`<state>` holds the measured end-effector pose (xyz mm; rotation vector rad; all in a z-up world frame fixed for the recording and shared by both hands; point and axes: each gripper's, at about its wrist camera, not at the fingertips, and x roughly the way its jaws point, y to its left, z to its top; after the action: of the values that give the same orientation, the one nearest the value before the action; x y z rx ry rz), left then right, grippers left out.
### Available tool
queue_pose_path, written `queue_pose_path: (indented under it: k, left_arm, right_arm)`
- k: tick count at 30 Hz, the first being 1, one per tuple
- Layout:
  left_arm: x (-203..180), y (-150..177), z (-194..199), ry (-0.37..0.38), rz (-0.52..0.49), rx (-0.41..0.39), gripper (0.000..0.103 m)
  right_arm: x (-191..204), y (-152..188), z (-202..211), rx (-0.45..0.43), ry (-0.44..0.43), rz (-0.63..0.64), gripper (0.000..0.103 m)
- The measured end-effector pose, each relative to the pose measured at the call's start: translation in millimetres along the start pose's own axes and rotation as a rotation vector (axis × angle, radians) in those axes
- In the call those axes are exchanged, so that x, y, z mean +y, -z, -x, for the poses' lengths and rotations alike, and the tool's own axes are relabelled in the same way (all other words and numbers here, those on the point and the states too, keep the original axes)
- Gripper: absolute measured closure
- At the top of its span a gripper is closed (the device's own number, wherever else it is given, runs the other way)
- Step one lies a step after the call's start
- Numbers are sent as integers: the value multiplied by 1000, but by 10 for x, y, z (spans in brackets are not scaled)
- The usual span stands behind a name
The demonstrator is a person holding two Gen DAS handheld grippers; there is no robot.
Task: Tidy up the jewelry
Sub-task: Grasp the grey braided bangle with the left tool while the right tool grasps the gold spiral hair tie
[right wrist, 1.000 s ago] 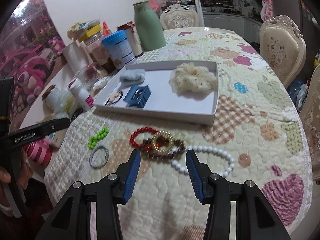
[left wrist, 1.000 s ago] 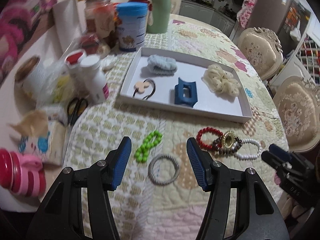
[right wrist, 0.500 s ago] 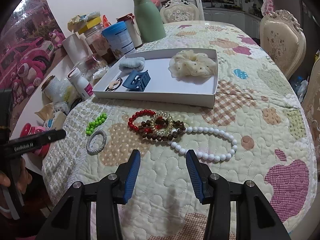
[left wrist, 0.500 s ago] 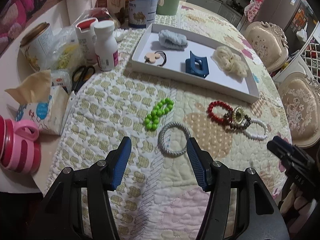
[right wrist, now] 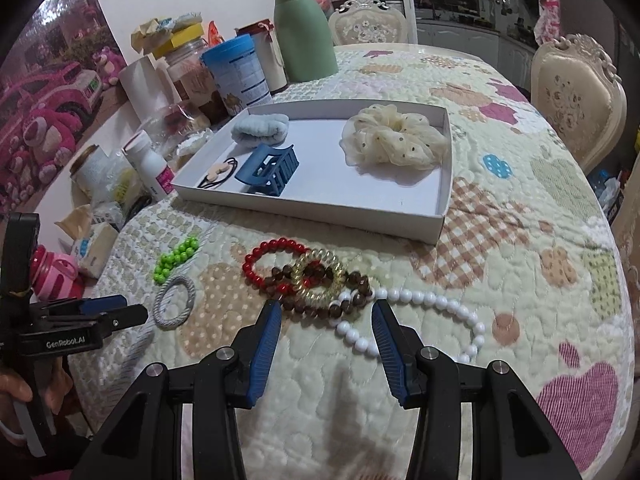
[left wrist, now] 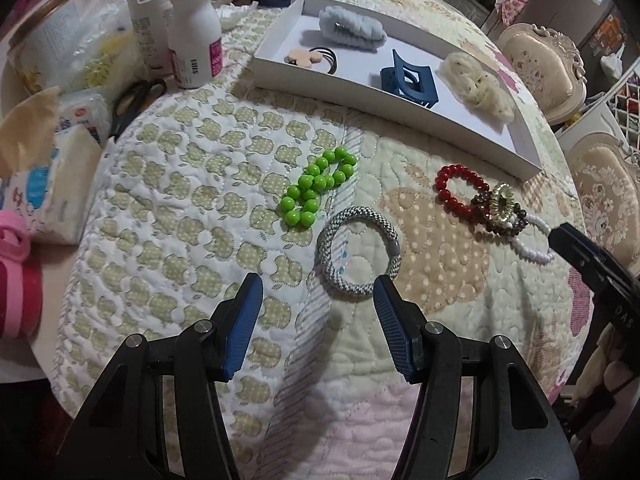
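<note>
Our left gripper (left wrist: 318, 290) is spread wide and holds nothing. The grey band (left wrist: 359, 255) lies on the quilt (left wrist: 180, 220) just ahead of it, nearer the right finger, whose tip overlaps the band's edge in the view. The green beads (left wrist: 318, 188) sit just beyond the band. Our right gripper (right wrist: 325, 316) is also wide and empty; the brown beads (right wrist: 320, 292) tangled with the gold coil (right wrist: 320, 278) lie right at its fingertips, red beads (right wrist: 272, 264) ahead-left, white beads (right wrist: 420, 316) ahead-right. The tray (right wrist: 320, 208) lies farther ahead.
</note>
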<state>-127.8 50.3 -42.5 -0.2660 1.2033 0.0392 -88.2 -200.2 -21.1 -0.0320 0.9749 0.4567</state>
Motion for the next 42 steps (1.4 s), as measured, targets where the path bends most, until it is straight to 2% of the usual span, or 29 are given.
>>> queue_pose_path:
  k: [9,12,16,17,19,20,21,24,29,32,36,38,39,40,41,42]
  left_arm:
    - [-42,-122,-175,-6,-22,21,46]
    - [-60,-135,-228,-7,-34,32,46]
    - [-88,-145,-240,-1,-54,13,46]
    - [-92,-148,-243,8,-56,10,49]
    - [-112,-138,-235,-11,-73,-7,69]
    - [-137,-150,-250,-22,-82,-12,89]
    - [-142,-166,-265,-20,-86,-9,93]
    - [-113,-163,-230,27,-73,-1,95]
    - [-71,-173,-39,77,-64,-14,96]
    - [-120,-184,55,75,-85,-38,96]
    - [-158,-165,21,64,-83,-18,96]
    - [-165,-149,-19,49,-81,-6,94]
    - [-165,-132,-52,34,-88,8,86]
    - [-169,-122,-76,23,-89,16,78]
    - [-162,-113,-96,16,-87,20,62]
    - [-140,-106,-115,15,-75,16,60]
  right_arm:
    - [-39,-239,-418,44,14,61,61]
    - [-59,-263,-535,58,0,70,69]
    - [-66,-249,-615,76,-39,81,88]
    - [-61,-240,-607,73,-44,82,90]
    - [-60,-227,-568,66,-49,79,93]
    - [-69,-225,-524,52,-50,71,94]
    - [-78,-221,-476,36,-54,59,94]
    - [-109,-242,-275,-20,-65,24,94]
    - [-135,-279,72,-108,-96,-36,94]
    - [-135,-276,138,-118,-97,-36,94]
    - [-194,-244,-21,-46,-62,-19,93]
    - [-198,-203,-153,6,-33,9,83]
    - [-218,-177,-172,16,-30,13,78]
    - [-228,-159,-217,29,-31,13,78]
    - [-247,-142,-256,43,-35,9,78]
    - [-260,-131,-280,51,-37,4,78]
